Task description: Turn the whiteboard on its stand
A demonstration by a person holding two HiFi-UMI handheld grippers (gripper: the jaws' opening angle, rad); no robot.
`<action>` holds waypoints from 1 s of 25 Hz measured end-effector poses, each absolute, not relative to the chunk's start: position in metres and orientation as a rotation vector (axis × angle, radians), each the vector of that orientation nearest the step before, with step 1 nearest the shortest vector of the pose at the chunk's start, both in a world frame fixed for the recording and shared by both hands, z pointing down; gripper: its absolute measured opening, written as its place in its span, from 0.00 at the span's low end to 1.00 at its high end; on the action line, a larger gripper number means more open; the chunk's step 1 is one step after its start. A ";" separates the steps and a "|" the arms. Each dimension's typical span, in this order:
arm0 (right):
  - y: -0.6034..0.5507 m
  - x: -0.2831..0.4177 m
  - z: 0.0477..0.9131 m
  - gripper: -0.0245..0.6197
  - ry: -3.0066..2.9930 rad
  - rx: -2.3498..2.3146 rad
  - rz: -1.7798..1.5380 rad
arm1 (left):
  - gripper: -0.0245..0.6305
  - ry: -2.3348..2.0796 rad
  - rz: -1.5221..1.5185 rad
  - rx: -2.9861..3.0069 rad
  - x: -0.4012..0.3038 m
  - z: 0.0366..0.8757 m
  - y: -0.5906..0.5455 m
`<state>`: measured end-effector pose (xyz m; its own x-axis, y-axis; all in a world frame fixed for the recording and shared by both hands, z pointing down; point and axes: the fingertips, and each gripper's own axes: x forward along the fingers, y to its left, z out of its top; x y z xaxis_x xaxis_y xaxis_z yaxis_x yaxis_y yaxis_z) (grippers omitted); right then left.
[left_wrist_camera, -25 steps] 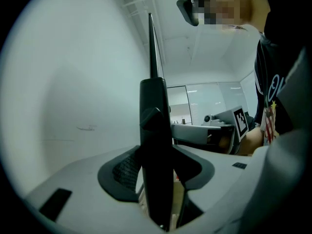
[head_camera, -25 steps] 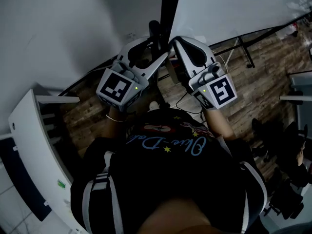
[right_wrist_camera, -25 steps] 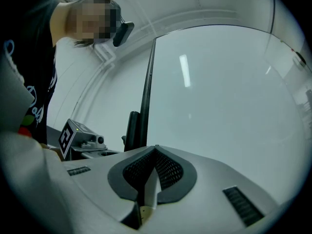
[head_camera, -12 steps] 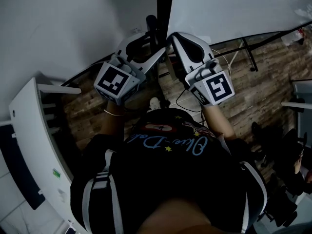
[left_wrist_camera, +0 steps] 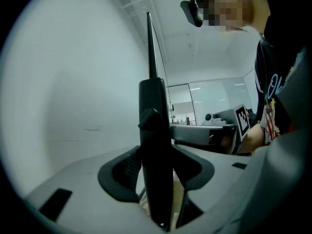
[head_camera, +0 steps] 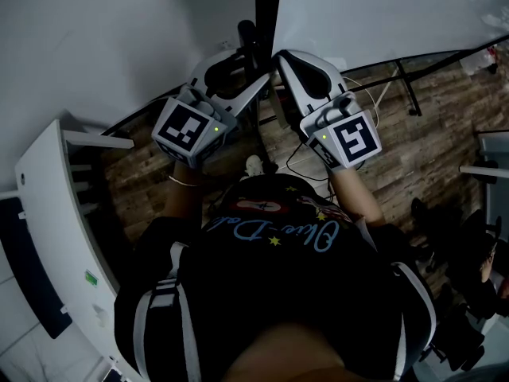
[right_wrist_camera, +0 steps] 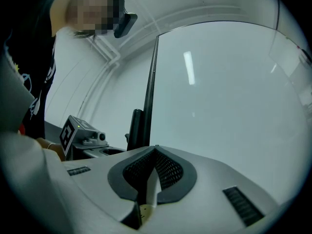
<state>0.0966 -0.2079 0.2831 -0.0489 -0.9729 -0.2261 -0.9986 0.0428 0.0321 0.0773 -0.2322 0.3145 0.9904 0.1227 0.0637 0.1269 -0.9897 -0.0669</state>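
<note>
1. Almost nothing has changed in the last second. Both grippers sit where they were, and only the head view has drifted a touch.
2. Left gripper (left_wrist_camera: 157,172): fingers spread wide and clamped either side of the black post (left_wrist_camera: 155,130), the same hold as before.
3. Right gripper (right_wrist_camera: 146,179): fingers together with nothing between them. It is parked just right of the post and not gripping anything.
4. Whiteboard (right_wrist_camera: 224,96): on its stand straight ahead of the person. Its near edge rises just behind the post and its face runs off to the right. I see no clear swing of the board between the head-view frames.
5. My read is that the turn is not really under way yet. The hold on the post is set and the hands are steady. The board looks free to pivot, so the next move probably needs a push or pull on the board itself.
</note>
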 end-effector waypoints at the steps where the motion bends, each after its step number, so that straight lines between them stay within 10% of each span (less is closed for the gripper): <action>1: -0.208 0.096 0.283 0.09 2.160 -2.063 0.271 | 0.37 -0.190 -0.091 -3.064 0.076 0.315 -0.232; 25: -0.217 0.061 0.284 0.09 2.225 -1.997 0.263 | 0.36 -0.129 -0.091 -3.089 0.054 0.315 -0.235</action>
